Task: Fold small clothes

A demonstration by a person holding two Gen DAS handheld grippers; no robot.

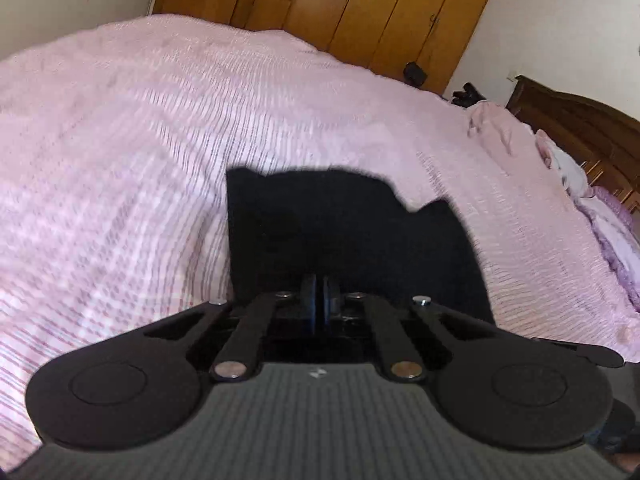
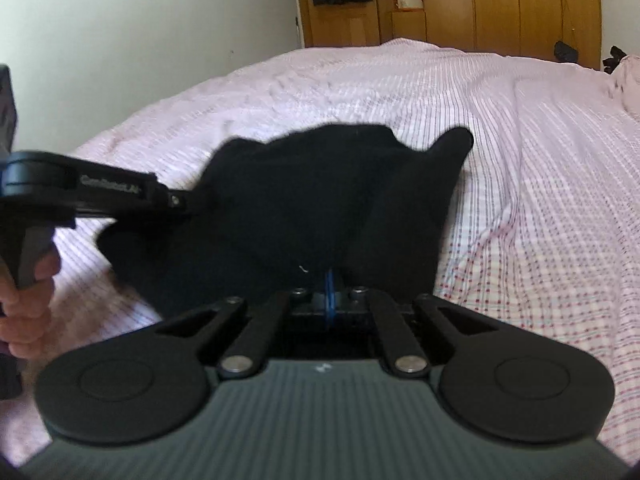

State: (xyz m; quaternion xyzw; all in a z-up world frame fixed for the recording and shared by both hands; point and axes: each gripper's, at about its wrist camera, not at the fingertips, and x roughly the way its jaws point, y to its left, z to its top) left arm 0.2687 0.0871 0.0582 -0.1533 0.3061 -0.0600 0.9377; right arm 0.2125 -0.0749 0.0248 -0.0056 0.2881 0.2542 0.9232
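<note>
Item: small black knit garment, soft and limp, on the pink-and-white striped bedspread

Location: it lies on the bed's near part, well short of the wooden wardrobe at the bed's far end; its nearest hem meets both your tools.

Left tongs: pads pressed together on a near edge of the garment, cloth spreading forward from them toward the wardrobe.

Right tongs: likewise clamped shut on the near hem, blue pads meeting with fabric in the pinch. In the right view your left tool enters from the left and bites the garment's left side.

Governing relation: the cloth extends away from both tongs toward the wardrobe, so both hands are equally near; the fold likely carries the near hem forward over the far part
</note>
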